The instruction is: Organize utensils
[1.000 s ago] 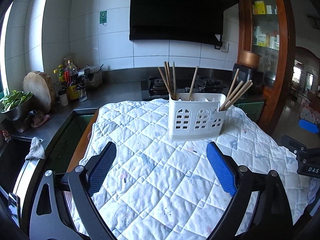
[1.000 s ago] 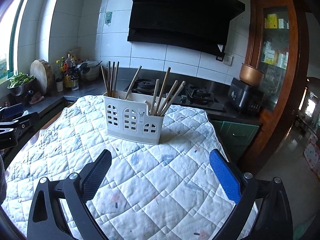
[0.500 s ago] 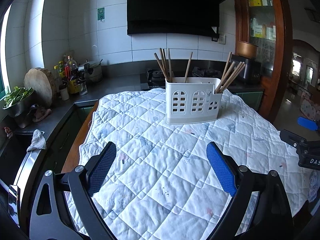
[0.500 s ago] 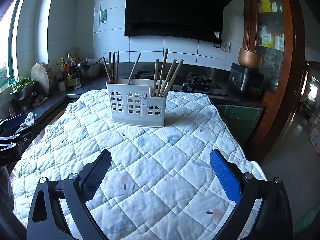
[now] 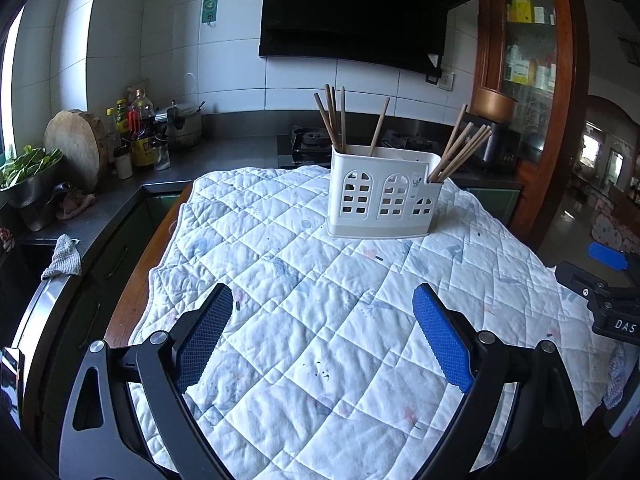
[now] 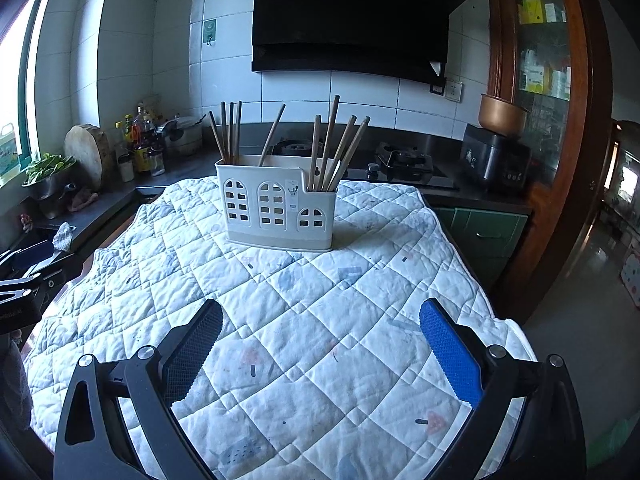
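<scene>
Both tools, left tool [image 5: 320, 336] and right tool [image 6: 320, 348], are spread wide, holding nothing. The white holder [image 6: 278, 208] with chopsticks [image 6: 340, 148] stands upright near the table's [image 6: 360, 320] far edge.

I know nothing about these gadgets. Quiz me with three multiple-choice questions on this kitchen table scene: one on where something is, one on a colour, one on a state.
1. Where does the utensil holder stand?
A. on the quilted cloth
B. on the stove
C. in the sink

2. What colour are the pads on the left gripper?
A. red
B. blue
C. yellow

3. What is the right gripper doing?
A. clamping a chopstick
B. shut on nothing
C. open, holding nothing

Answers:
1 A, its base rests on the cloth over the table.
2 B, both inner finger faces are blue.
3 C, its fingers are spread wide with only cloth between; the chopsticks stand in the holder.
</scene>
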Demonstrator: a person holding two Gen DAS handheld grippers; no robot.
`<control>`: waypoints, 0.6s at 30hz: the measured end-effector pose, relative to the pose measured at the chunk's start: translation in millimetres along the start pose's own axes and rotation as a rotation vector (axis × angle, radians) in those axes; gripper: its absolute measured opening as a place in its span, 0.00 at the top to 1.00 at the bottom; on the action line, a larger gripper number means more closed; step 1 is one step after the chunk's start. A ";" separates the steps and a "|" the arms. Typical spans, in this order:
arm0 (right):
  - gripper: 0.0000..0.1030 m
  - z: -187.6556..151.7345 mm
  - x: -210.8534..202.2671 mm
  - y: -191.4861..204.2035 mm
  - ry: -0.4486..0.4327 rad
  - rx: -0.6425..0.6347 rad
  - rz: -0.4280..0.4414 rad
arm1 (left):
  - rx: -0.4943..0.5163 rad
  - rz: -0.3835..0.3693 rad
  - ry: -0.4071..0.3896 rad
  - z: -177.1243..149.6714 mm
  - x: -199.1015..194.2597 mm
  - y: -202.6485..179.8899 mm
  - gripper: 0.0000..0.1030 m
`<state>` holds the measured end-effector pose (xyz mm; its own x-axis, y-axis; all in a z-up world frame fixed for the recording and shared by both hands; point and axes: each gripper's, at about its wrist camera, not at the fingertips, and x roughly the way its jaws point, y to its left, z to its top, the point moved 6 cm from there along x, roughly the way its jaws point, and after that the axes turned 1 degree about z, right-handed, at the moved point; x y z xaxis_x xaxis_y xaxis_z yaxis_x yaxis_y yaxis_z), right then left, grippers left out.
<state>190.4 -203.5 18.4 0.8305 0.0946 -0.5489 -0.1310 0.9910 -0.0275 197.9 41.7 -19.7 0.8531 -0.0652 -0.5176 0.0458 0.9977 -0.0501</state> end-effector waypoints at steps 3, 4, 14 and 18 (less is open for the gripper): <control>0.07 1.5 -2.4 0.5 -0.007 0.001 0.003 | -0.002 -0.006 -0.006 1.7 -2.7 -1.3 0.12; 0.07 1.8 -3.1 0.7 -0.008 0.003 0.003 | -0.004 -0.007 -0.008 2.1 -3.9 -1.6 0.12; 0.07 2.1 -8.6 3.9 -0.020 0.015 0.028 | 0.000 0.014 -0.056 6.1 -19.9 -3.7 0.12; 0.07 0.4 -8.8 5.5 -0.018 0.021 0.038 | 0.004 0.021 -0.069 5.3 -23.6 -4.6 0.12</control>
<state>182.6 -198.8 23.4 0.8347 0.1340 -0.5341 -0.1515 0.9884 0.0112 180.3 38.7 -2.8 0.8878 -0.0431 -0.4582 0.0296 0.9989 -0.0366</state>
